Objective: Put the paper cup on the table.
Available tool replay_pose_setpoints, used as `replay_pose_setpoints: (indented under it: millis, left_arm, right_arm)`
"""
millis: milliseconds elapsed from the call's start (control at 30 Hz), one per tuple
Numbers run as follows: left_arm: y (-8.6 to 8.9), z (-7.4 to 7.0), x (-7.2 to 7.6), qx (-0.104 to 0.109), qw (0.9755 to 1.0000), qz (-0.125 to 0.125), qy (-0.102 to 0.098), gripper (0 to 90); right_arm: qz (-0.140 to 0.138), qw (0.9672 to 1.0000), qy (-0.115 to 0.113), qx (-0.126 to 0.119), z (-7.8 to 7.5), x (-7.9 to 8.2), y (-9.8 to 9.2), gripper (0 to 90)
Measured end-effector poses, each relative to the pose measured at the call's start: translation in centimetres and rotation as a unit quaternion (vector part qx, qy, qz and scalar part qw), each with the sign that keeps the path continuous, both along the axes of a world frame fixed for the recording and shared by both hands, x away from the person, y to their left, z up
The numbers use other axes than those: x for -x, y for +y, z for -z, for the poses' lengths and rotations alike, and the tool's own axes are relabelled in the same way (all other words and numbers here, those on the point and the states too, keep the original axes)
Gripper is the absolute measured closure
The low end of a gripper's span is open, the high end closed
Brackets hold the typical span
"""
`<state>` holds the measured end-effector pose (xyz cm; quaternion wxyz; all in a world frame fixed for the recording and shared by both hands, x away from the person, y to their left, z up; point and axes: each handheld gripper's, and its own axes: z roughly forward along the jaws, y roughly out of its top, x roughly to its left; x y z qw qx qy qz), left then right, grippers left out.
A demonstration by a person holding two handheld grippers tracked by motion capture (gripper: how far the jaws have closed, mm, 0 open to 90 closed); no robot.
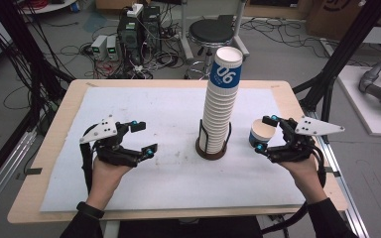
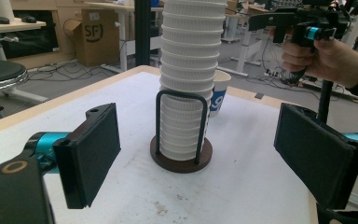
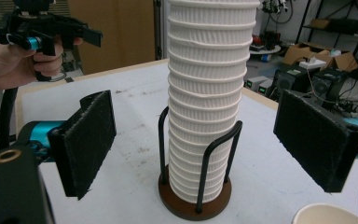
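Cup stack (image 1: 220,106) upright in wire holder (image 1: 213,144), mid-desk (image 1: 64,114). Left hand-held gripper (image 1: 145,139) agape, empty. Right hand-held gripper (image 1: 268,133) agape astride single cup (image 1: 261,133), pads apparently clear.

High view: set above the near edge of the table (image 1: 54,148), looking forward and down, far enough to take in the whole top, both hands, and floor clutter beyond.

Left gripper view: low over the table (image 2: 242,196), riding between its own jaws, facing across the top at the cup stack (image 2: 189,79), close; behind it, a single cup (image 2: 219,95) and the right gripper (image 2: 303,25) in a hand.

Right gripper view: likewise low and close, facing the stack (image 3: 205,102) from the opposite side; left gripper (image 3: 46,32) farther off, cup rim (image 3: 326,214) at bottom edge.

Shared by all three: stack, its stand (image 1: 212,148), the white tabletop around it.
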<state>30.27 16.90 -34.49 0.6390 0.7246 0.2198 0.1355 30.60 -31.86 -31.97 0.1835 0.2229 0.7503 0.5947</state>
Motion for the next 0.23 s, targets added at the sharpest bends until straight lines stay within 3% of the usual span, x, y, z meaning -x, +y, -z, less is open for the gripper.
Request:
replay_pose_setpoints:
  millis: [233]
  left_arm:
    - [0.19,0.14,0.07,0.0,1.0,-0.006,0.002,13.6]
  right_arm:
    - [0.0,1.0,0.0,-0.007,-0.02,-0.29,-0.33,13.1]
